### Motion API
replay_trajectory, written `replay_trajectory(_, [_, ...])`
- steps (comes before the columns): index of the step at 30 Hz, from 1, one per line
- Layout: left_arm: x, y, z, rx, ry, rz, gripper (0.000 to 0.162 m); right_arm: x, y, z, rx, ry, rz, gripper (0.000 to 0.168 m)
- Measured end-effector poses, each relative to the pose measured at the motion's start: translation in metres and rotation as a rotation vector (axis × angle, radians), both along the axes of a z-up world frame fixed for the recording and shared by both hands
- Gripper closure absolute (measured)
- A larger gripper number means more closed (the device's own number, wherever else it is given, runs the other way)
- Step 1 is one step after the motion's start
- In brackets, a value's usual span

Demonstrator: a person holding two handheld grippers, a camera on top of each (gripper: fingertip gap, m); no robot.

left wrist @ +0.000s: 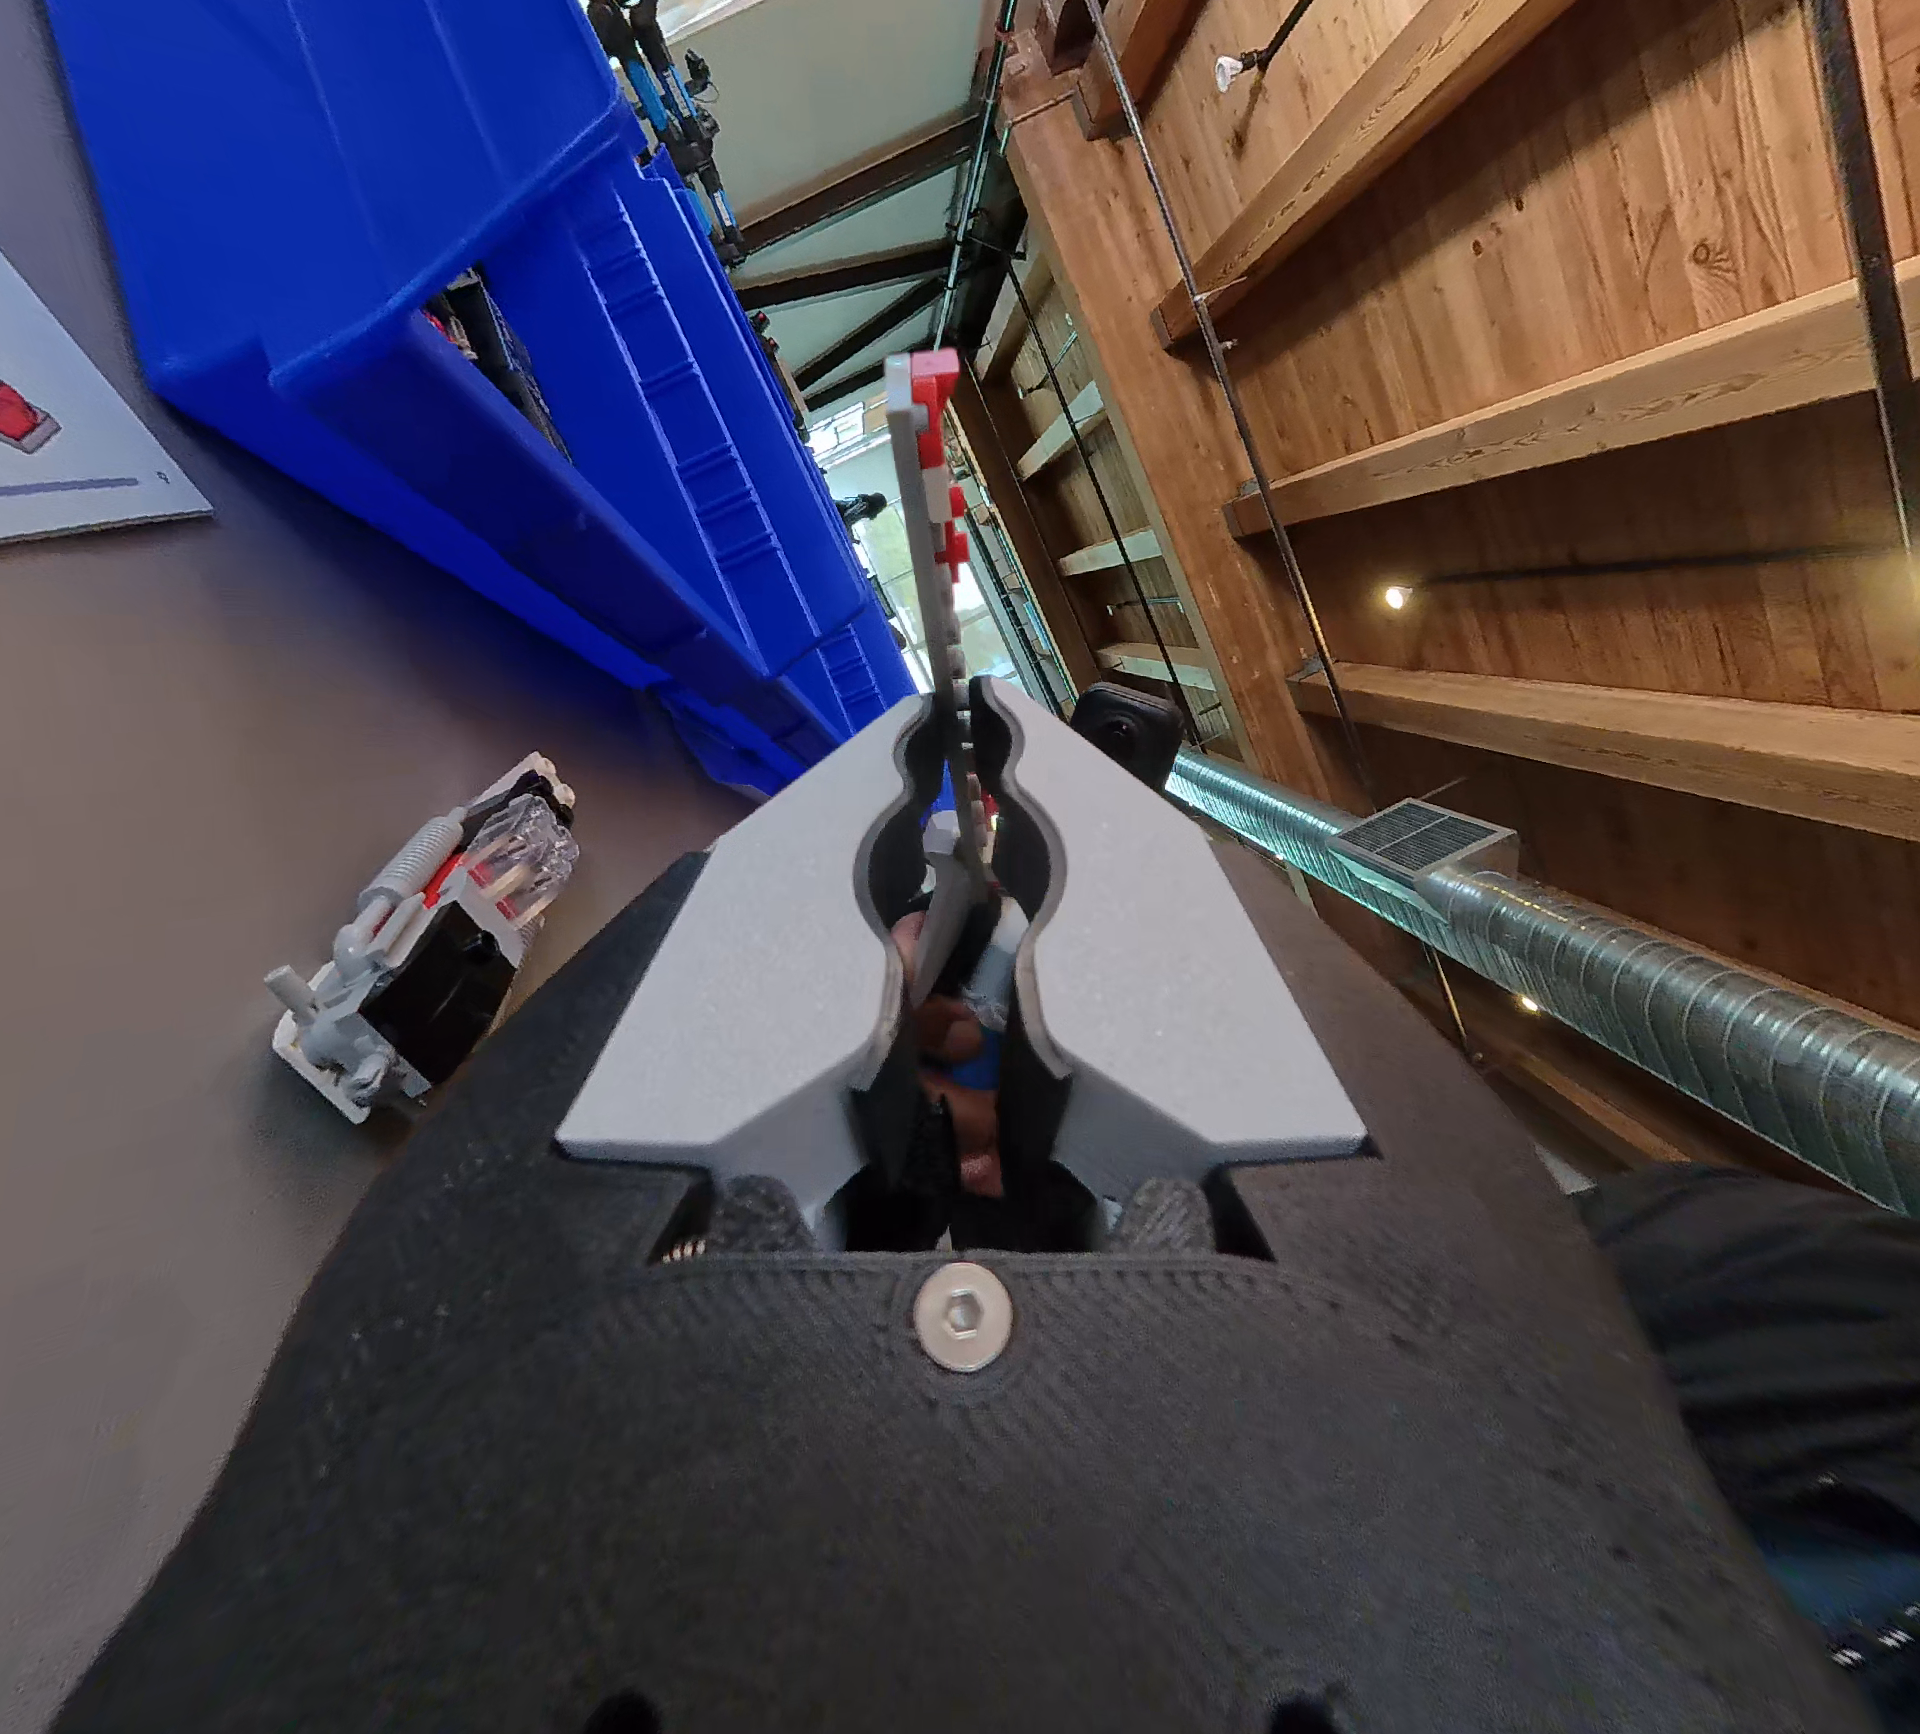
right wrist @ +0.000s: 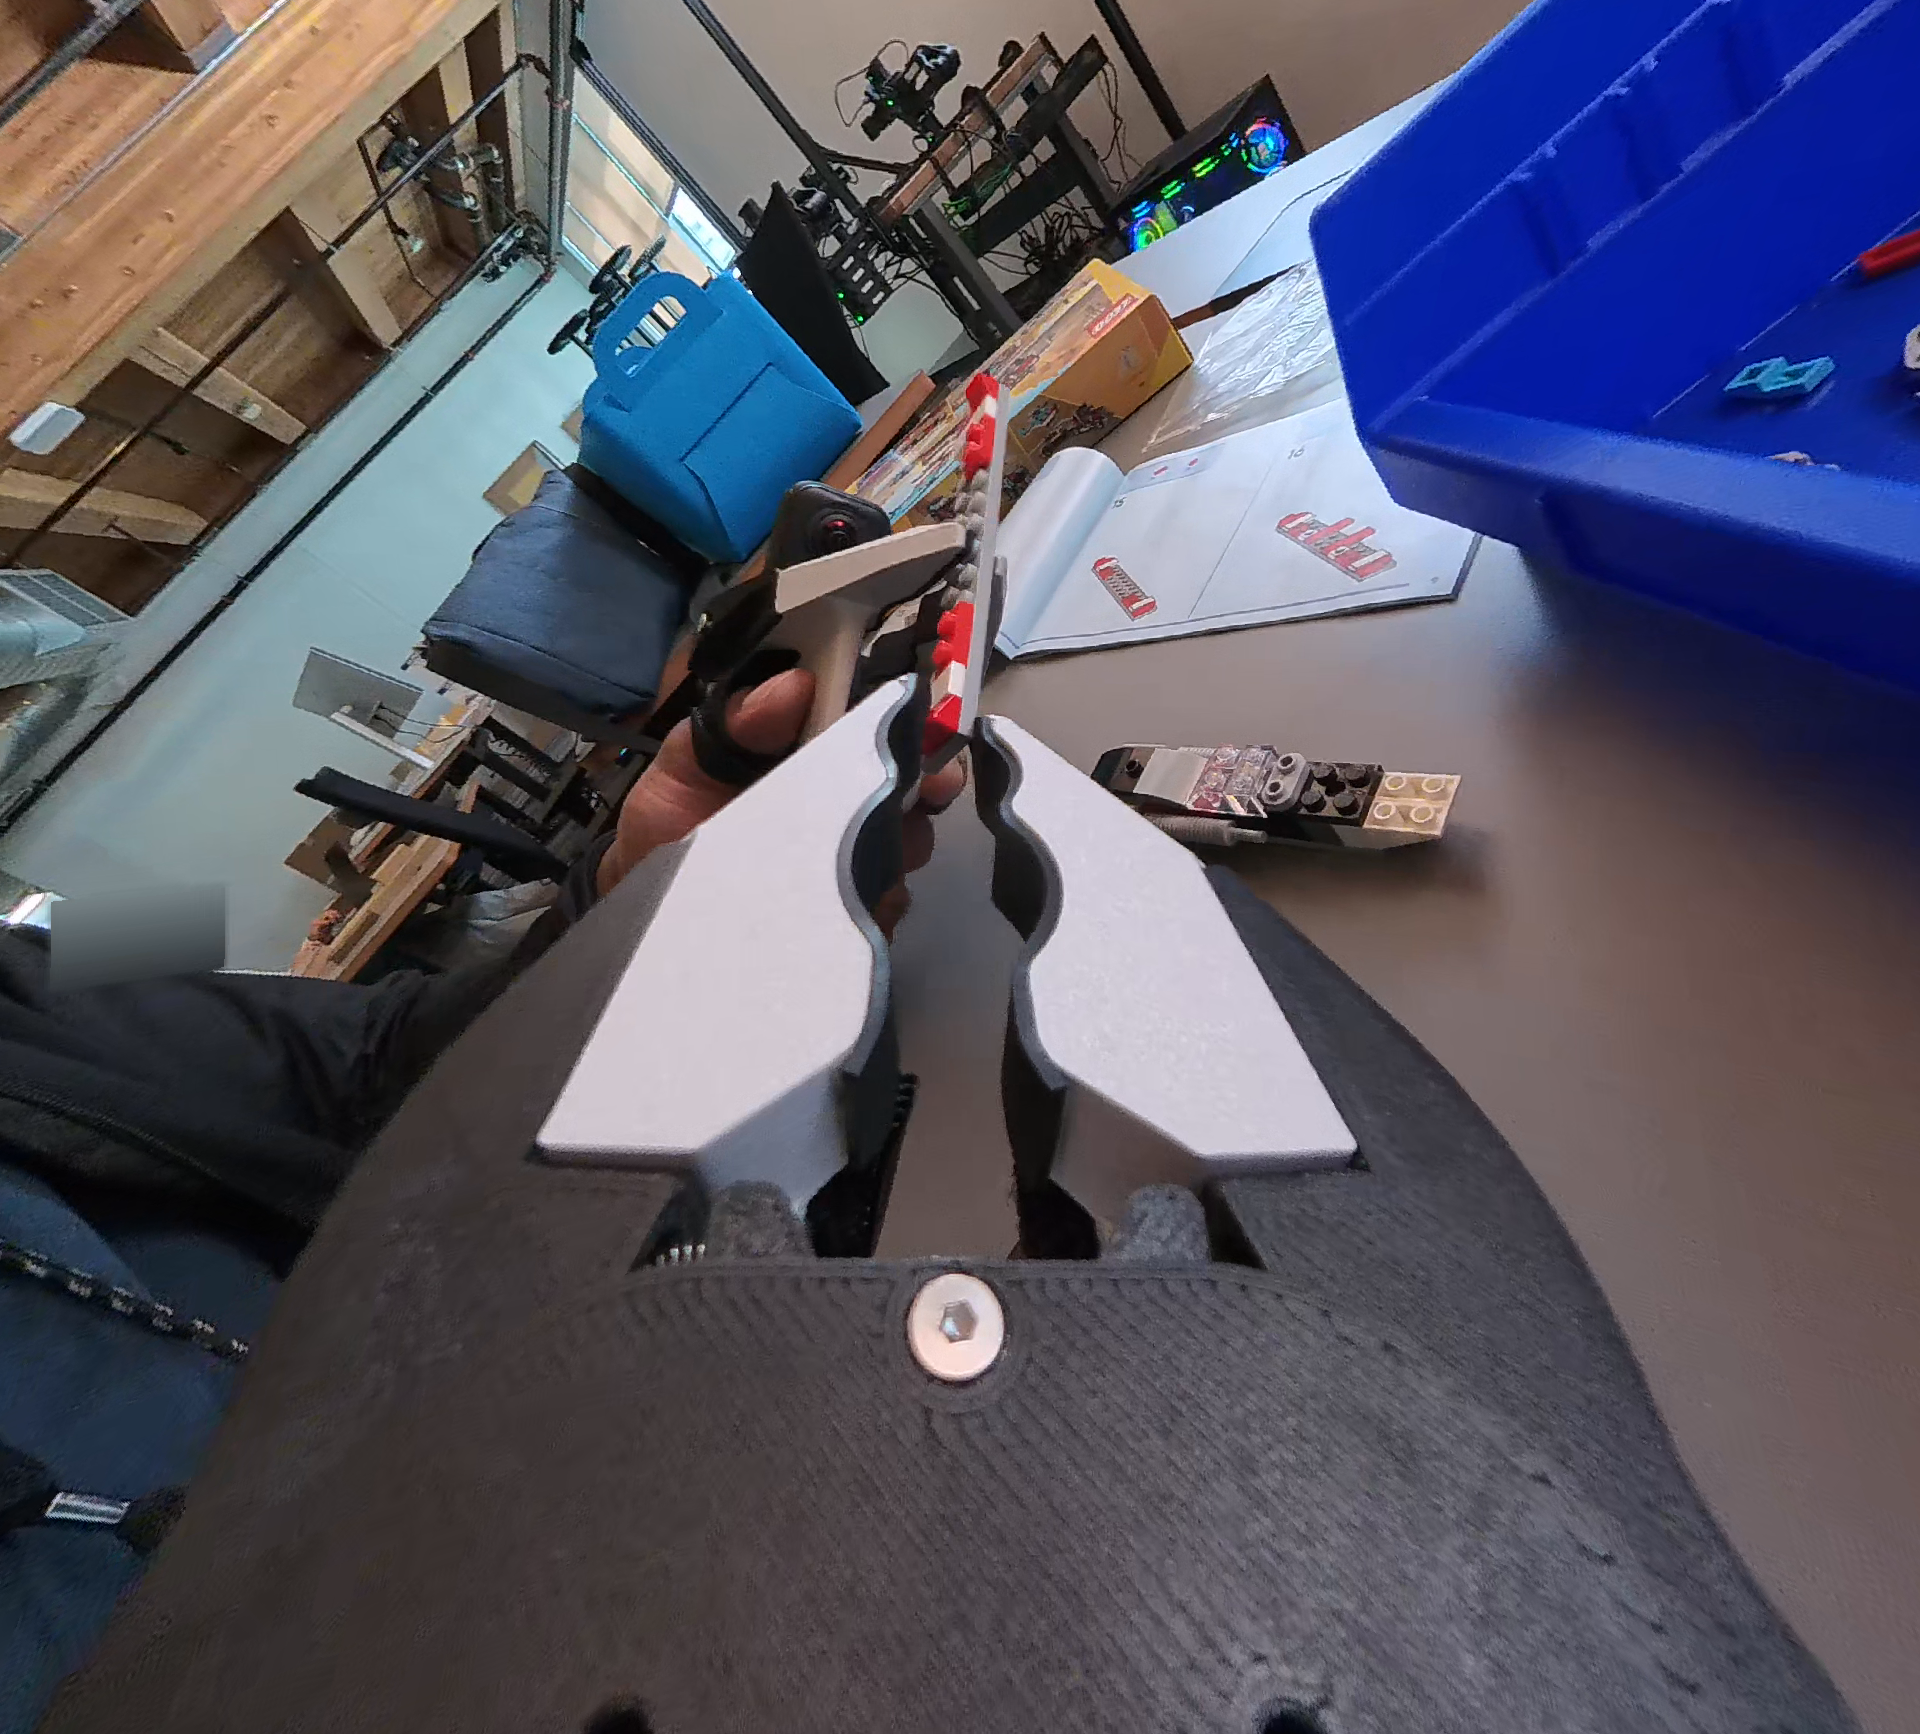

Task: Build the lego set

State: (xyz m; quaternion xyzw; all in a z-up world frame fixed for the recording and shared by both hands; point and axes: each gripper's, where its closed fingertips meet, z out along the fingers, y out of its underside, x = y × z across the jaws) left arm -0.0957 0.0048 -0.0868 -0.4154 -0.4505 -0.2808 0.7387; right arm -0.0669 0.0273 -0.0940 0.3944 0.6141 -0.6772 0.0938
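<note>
step: both gripping grey plate [right wrist: 982, 541] with red bricks above worktop [right wrist: 1558, 1009] | left hand-held gripper [left wrist: 956, 708] clamping plate | right hand-held gripper [right wrist: 948, 734] pinching its end | next: likely pressing bricks squarely, aligned

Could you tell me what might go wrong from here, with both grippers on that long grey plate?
1. The grey plate is held edge-on; the left gripper clamps it mid-length and the right gripper pinches only its end, so twisting could pop off the red bricks.
2. It is held in the air above the table; a slip could drop it onto the small black build.
</note>
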Motion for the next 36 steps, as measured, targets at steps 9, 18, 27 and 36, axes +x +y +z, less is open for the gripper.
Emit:
replay_trajectory(9, [-0.003, -0.0028, -0.003, 0.031, -0.042, 0.037, 0.158, 0.0012, -0.0049, -0.0036, 0.047, 0.026, -0.011, 0.159])
replay_trajectory(18, [-0.0033, -0.0036, -0.0022, 0.042, -0.045, 0.047, 0.158, 0.0014, -0.0061, -0.0036, 0.044, 0.021, -0.017, 0.159])
replay_trajectory(27, [-0.003, -0.0035, -0.0017, 0.014, -0.021, 0.07, 0.158, -0.0003, -0.0055, -0.0042, 0.053, 0.028, -0.039, 0.161])
replay_trajectory(36, [-0.0037, -0.0042, -0.0026, -0.002, -0.012, 0.088, 0.158, -0.002, -0.0057, -0.0053, 0.061, 0.016, -0.065, 0.161])
